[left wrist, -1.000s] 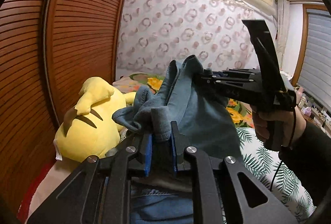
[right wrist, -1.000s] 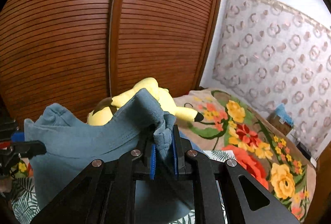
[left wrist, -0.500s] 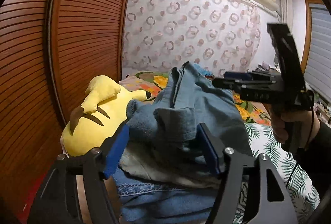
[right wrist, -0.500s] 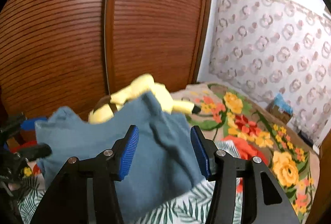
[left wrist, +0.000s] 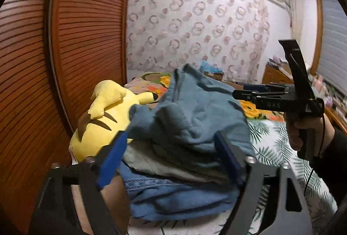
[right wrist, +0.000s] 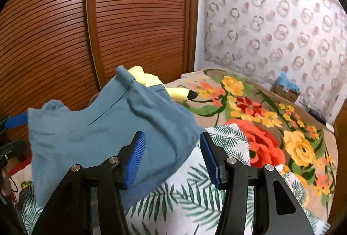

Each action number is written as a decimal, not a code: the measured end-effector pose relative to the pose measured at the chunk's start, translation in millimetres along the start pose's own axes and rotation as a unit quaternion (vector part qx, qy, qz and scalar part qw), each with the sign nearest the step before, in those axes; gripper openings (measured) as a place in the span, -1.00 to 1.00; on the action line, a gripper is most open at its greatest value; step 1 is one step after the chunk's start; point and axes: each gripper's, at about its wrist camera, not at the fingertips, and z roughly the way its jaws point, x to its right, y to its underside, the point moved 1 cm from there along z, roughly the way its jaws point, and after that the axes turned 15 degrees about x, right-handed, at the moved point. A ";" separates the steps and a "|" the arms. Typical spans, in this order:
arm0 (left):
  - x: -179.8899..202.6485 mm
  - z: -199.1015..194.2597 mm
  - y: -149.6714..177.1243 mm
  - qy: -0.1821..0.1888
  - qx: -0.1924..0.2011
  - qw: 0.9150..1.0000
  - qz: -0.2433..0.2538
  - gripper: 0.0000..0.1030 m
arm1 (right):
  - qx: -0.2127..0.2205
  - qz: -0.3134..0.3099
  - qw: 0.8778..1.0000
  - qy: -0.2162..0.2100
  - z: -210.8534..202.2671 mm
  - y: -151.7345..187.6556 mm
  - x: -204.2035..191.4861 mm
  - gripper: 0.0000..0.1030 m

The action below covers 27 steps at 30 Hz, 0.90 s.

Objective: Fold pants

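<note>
White letters "DAS" mark the right tool (left wrist: 249,92).

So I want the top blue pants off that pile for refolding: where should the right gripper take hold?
Judging by its pose, take the blue pants by the raised hemmed corner near the plush toy, coming from above. That edge stands free of the pile; the right gripper is open.

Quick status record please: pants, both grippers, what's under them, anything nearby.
pants: blue pants, bunched, resting on a stack of clothes
left gripper: left gripper, jaws opening, pads off the cloth
right gripper: right gripper, jaws apart, pads clear of the pants
surface: leaf-print sheet beside a floral blanket
nearby: yellow plush toy just beyond the pants
</note>
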 end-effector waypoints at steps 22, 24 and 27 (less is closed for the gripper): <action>80.1 -56.3 4.8 0.084 0.001 0.996 0.043 0.75 | 0.034 0.035 0.995 0.091 -185.7 44.7 -57.6 0.17; 85.0 -60.8 3.3 0.091 0.005 0.995 0.043 0.75 | 0.040 0.038 0.993 0.100 -203.1 48.4 -64.0 0.21; 92.4 -70.5 2.1 0.102 0.006 0.994 0.038 0.75 | 0.045 0.044 0.992 0.113 -224.2 54.5 -72.6 0.30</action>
